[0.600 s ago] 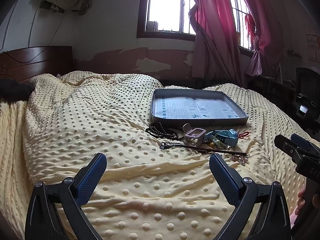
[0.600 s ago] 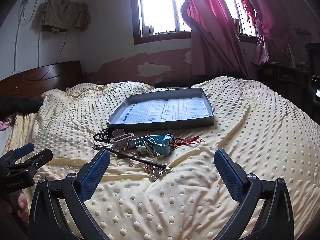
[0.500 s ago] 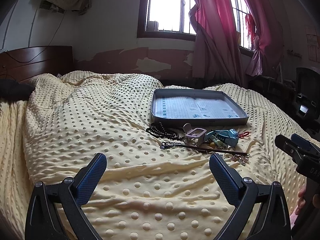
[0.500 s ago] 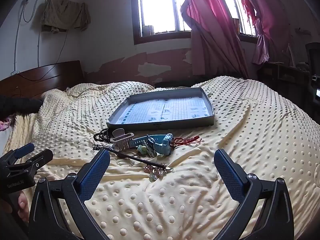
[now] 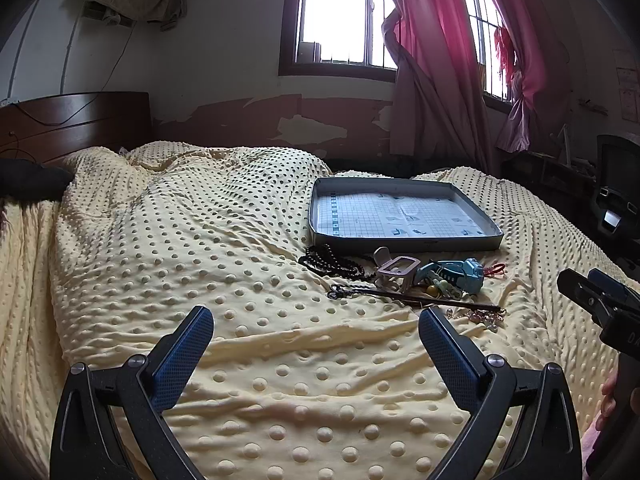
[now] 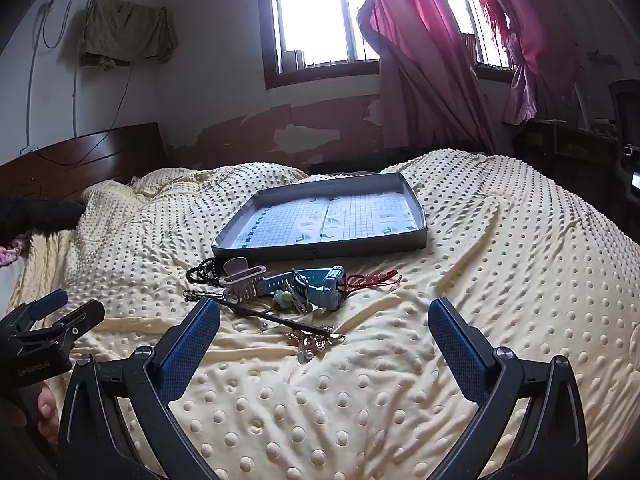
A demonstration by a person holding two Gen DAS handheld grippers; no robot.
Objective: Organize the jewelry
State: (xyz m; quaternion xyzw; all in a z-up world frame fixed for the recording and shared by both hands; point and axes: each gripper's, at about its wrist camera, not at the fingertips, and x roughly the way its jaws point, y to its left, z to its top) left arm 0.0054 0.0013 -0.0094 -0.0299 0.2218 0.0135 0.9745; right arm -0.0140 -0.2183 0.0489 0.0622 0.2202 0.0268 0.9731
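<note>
On the pale yellow dotted bedspread (image 6: pixel 500 264), a tangle of jewelry (image 6: pixel 280 292) lies just near of the shallow grey paper-lined tray (image 6: pixel 320 249), probably its destination. Both the left gripper (image 5: pixel 316 340) and the right gripper (image 6: pixel 324 326) hover with fingers spread wide and empty, the right one facing the pile, seemingly poised for a first pick.

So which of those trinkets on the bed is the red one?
The thin red cord, at the right end of the pile beside the blue watch. The beads at the left end are black.
</note>
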